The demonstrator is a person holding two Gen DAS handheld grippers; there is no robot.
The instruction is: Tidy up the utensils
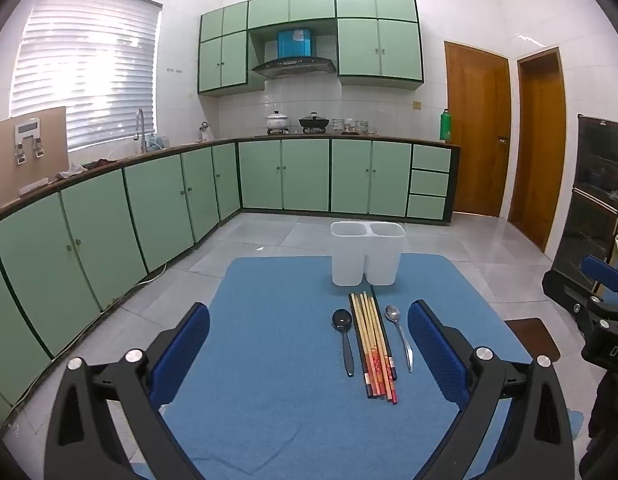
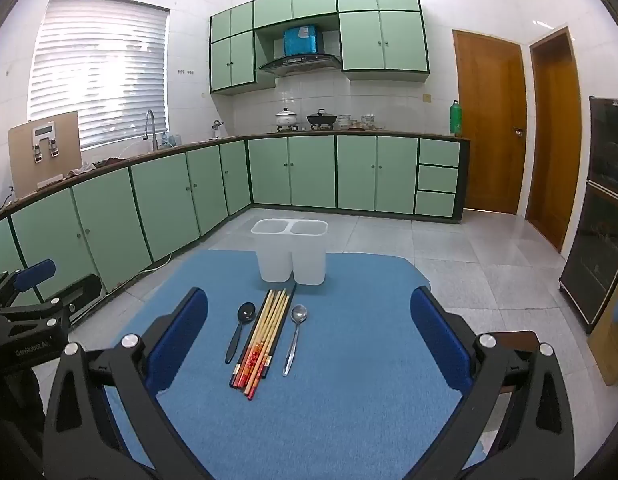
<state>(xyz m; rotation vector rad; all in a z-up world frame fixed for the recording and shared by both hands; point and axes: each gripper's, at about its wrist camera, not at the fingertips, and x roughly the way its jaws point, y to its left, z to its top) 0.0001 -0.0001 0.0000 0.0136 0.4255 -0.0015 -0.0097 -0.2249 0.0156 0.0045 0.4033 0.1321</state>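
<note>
The blue-covered surface [image 1: 269,360] stretches ahead of both tools. At its far edge, well beyond the fingers, stands a white two-compartment holder [image 1: 367,254], both compartments showing nothing inside. Nearer lies a bundle of chopsticks [image 1: 373,344], a black spoon [image 1: 344,332] just left of it and a metal spoon [image 1: 399,332] just right. The left tool [image 1: 309,354] and right tool [image 2: 309,338] hover spread wide, gripping nothing.
</note>
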